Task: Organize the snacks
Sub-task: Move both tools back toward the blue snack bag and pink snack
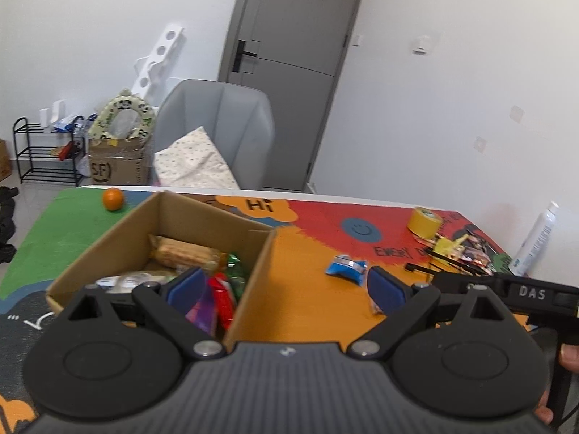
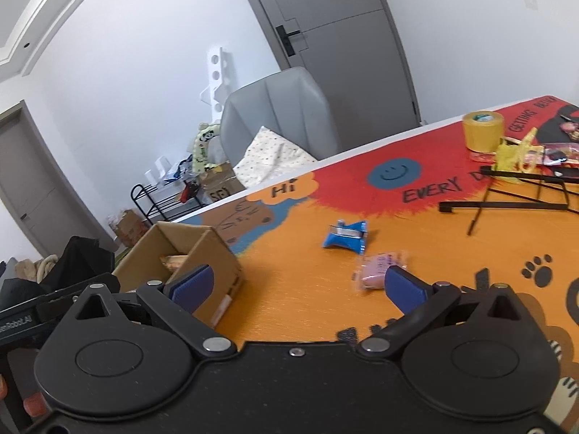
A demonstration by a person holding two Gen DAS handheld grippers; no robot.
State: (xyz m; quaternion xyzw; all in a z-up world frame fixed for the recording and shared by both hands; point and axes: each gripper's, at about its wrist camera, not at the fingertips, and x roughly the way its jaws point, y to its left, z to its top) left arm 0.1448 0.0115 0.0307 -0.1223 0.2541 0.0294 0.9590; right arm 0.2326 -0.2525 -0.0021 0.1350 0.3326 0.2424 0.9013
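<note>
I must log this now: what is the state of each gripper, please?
Left gripper: open, holding nothing.
Right gripper: open, holding nothing.

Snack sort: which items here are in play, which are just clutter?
In play: cardboard box with snacks inside, blue packet, pink packet.
Clutter: orange, yellow tape roll, black wire stand, white bottle.

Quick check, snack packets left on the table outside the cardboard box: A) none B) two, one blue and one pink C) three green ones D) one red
B: the blue snack packet and the pink snack packet lie on the orange mat, apart from the brown cardboard box.
</note>
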